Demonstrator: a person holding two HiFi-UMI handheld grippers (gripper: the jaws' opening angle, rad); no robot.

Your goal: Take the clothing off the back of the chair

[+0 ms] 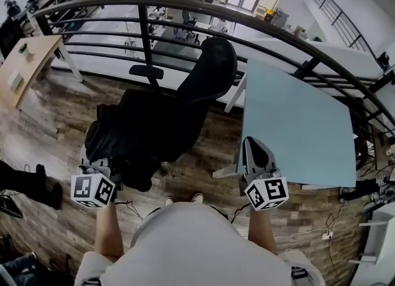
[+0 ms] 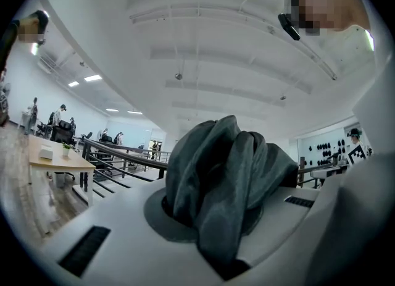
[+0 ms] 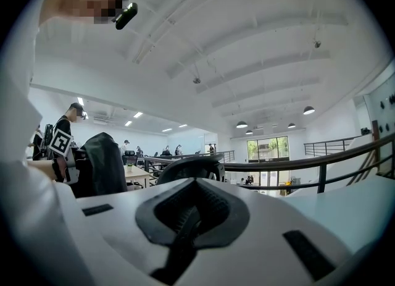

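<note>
Left gripper view is showing the left gripper (image 2: 216, 226) pinching a bunched fold of the dark clothing (image 2: 228, 167), which is hanging just left of the chair (image 1: 207, 71), beside its seat. Drawing the fabric steadily away from the chair should be avoiding snags on the armrest. Both forearms are reaching level. The right gripper (image 1: 254, 146), jaws together on nothing, is idling right of the chair.

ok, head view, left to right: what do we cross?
wooden desk → left gripper, shut on the dark clothing → office chair → right gripper → light blue table
</note>
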